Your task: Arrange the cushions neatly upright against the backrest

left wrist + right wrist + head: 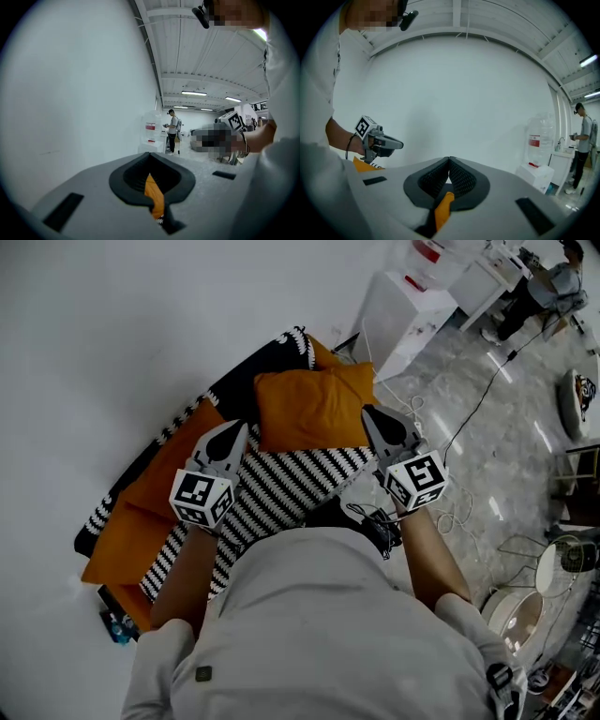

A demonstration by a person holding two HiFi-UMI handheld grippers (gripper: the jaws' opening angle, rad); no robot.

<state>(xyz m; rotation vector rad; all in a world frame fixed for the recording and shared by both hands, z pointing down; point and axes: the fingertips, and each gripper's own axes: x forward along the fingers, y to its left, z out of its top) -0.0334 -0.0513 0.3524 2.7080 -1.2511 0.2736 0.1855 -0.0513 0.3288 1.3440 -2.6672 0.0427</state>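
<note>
Pinching opposite edges of orange cushion [309, 409]: left tongs [242, 428], right tongs [367, 414].

Light: cool, even, from ceiling strip lights [193, 93]; glare streaks on glossy floor [542, 435]. Gripper views fisheye-warped, corners black; head view dimmer.

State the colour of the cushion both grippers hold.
The cushion is plain orange; it shows best in the head view.

The left tool [150, 161] hides most of the orange cushion [154, 198].
</note>
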